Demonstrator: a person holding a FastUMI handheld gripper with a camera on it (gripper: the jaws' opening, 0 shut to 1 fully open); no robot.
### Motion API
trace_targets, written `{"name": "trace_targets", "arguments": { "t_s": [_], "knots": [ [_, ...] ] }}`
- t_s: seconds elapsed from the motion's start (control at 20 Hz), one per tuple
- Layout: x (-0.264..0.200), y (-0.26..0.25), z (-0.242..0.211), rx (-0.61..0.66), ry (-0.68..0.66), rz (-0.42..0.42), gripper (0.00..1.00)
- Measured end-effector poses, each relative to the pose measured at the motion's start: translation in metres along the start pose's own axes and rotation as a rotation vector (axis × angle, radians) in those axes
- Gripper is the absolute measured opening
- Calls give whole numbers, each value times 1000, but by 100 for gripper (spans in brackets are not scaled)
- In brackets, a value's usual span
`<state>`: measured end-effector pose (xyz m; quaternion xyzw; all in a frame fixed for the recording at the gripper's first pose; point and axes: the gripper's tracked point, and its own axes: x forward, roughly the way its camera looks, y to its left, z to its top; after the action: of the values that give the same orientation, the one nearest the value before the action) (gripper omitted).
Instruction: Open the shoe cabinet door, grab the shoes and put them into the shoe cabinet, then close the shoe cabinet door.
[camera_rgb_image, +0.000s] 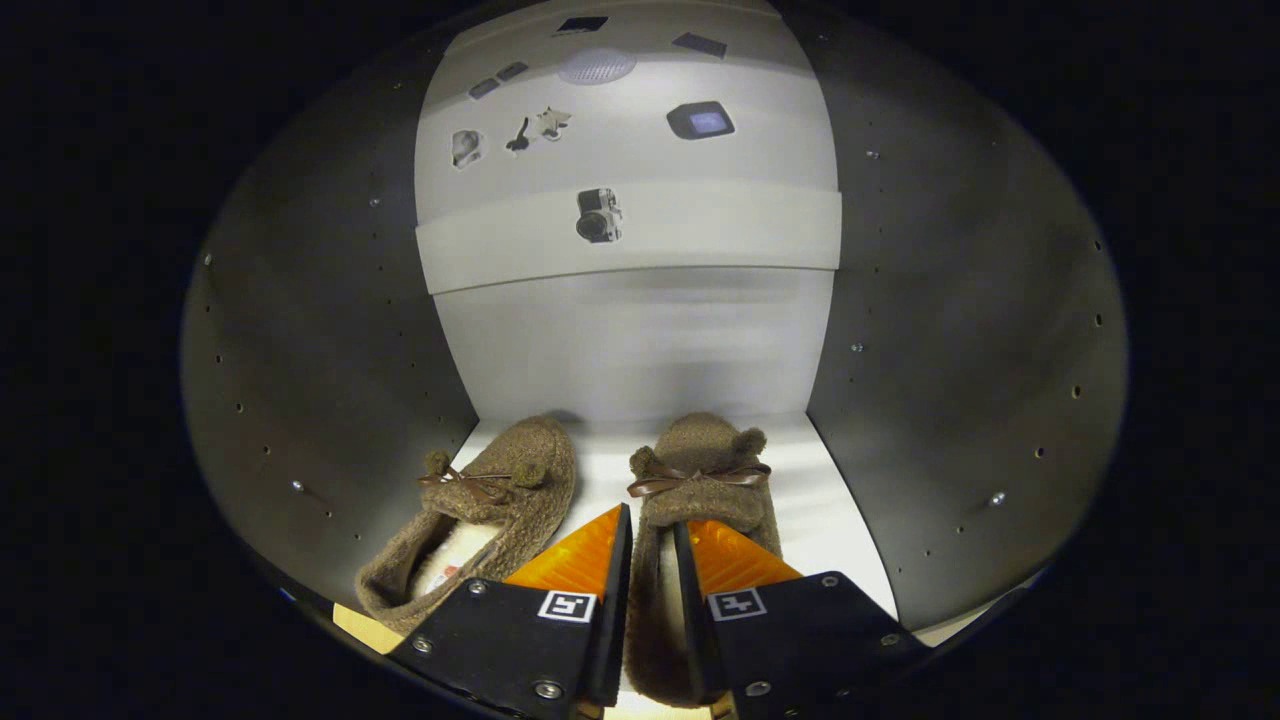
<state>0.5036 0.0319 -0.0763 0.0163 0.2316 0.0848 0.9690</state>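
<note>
Gripper (652, 545): seen at lower centre, fingers clenched on the heel rim of the right slipper (700, 490).
Left slipper (485, 510): laid just beside, lower left, angled.
Cabinet floor (830, 520): both slippers are carried on it, toes toward the back panel (640, 340).

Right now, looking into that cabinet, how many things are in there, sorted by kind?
Brown fuzzy slippers: 2, the left slipper and the right slipper, side by side on the cabinet shelf
Ribbon bows: 2, one on each slipper
Gripper: 1, fingers nearly closed around the right slipper's left edge
Total: 5
</note>
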Motion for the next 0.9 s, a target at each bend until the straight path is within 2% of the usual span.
{"name": "trace_targets", "arguments": {
  "t_s": [0.45, 0.9],
  "knots": [
    [-56, 6, 32, -8, -125, -19, 30],
    [-160, 34, 36, -68, -239, -18, 37]
  ]
}}
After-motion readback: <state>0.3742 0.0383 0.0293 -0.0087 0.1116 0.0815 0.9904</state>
